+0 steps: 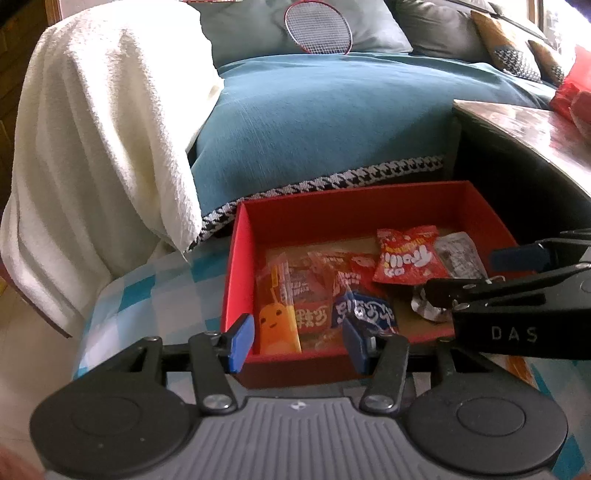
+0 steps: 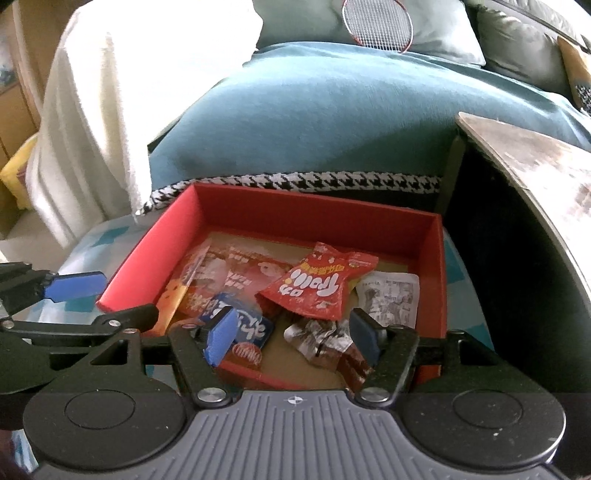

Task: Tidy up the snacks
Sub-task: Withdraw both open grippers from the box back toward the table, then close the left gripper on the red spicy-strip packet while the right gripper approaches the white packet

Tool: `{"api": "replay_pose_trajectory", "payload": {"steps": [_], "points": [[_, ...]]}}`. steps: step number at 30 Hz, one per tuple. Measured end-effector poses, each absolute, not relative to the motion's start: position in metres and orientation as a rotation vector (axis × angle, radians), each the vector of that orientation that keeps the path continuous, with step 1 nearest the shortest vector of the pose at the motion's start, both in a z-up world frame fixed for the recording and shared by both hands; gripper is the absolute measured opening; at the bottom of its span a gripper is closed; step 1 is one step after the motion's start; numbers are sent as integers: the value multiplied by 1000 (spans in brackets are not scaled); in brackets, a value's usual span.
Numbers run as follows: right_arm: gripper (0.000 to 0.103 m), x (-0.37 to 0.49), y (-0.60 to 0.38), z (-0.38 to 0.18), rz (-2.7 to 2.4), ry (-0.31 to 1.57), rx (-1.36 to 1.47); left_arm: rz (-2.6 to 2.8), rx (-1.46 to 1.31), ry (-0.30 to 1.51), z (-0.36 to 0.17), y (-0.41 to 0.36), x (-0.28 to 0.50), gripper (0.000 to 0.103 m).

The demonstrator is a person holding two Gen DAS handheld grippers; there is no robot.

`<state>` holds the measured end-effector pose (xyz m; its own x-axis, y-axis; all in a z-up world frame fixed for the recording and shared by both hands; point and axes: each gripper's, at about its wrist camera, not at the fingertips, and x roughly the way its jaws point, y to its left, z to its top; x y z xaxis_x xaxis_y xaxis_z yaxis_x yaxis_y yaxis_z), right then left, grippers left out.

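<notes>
At the far left a white towel [image 1: 99, 122] hung over a seat, beside a teal sofa cover [image 1: 332, 118] with a badminton racket [image 1: 318, 27] leaning on the cushion behind it. In front of the sofa, on a blue-checked cloth [image 1: 147, 295], sat the red box [image 1: 347, 205] holding the snacks. Along its left side lay an orange packet [image 1: 275, 321], then a blue-and-white packet [image 1: 365, 308], a red gummy bag [image 1: 408, 258] propped across the middle, a crumpled silver wrapper [image 2: 317, 334] near the front, and a white sachet [image 2: 391, 295] at the right wall. The left gripper [image 1: 297, 345] hovered over the box's near left corner, jaws apart and gripping nothing. The right gripper [image 2: 293, 334] hovered over the near edge, jaws apart around the silver wrapper without pressing on it. A wooden tabletop [image 2: 535, 158] stood at the far right.
</notes>
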<state>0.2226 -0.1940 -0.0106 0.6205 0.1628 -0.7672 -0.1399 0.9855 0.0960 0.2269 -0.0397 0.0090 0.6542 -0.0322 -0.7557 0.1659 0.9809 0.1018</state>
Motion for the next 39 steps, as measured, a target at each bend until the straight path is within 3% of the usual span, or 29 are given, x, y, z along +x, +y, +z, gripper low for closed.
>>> {"api": "replay_pose_trajectory", "payload": {"steps": [39], "points": [[82, 154, -190, 7, 188, 867, -11, -128, 118, 1051, -34, -28, 141, 48]]}}
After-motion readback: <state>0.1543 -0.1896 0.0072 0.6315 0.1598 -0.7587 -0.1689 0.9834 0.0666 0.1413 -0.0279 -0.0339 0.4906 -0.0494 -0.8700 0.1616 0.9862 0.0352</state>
